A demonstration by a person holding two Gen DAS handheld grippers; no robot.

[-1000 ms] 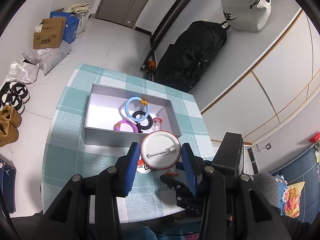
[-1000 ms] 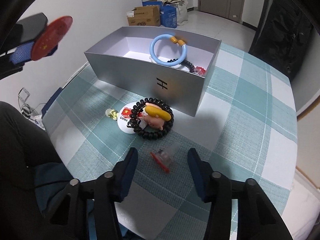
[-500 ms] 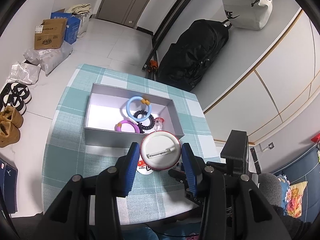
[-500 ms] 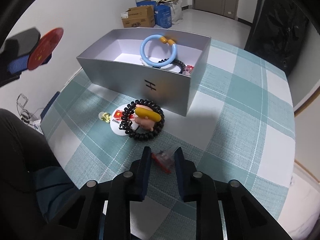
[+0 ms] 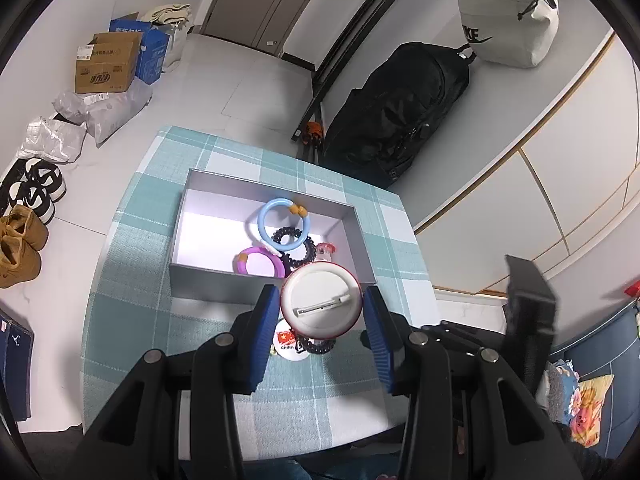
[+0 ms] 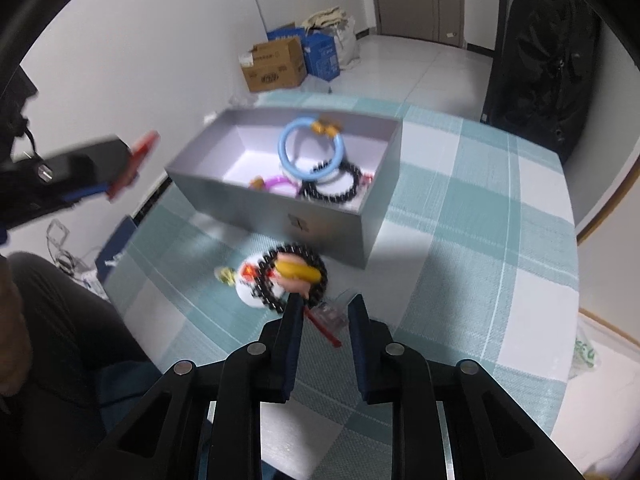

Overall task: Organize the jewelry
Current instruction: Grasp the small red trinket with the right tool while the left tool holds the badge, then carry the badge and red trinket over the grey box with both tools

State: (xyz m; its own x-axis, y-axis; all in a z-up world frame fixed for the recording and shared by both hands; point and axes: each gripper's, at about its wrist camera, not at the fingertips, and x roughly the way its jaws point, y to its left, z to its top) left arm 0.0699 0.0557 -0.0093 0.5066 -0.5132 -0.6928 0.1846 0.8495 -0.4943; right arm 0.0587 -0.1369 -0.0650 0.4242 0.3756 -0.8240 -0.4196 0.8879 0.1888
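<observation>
Badge [image 5: 321, 300], round and white-backed with its pin showing, sits clamped between the left tool's [image 5: 320, 322] blue pads, held above the near wall of the grey box [image 5: 208, 280]. Inside the box lie a blue ring [image 5: 285, 227], a pink ring [image 5: 260, 266] and black beads [image 5: 298, 250]. Over on the checked table [image 6: 480, 240], the right tool [image 6: 324, 312] pinches a small red-and-clear clip [image 6: 326, 318].

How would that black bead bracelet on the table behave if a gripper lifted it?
The black bead bracelet is a ring of separate beads, so it would probably sag and dangle rather than hold shape. The beads look glossy, perhaps slippery. It lies partly over a white badge, which it might drag along.
</observation>
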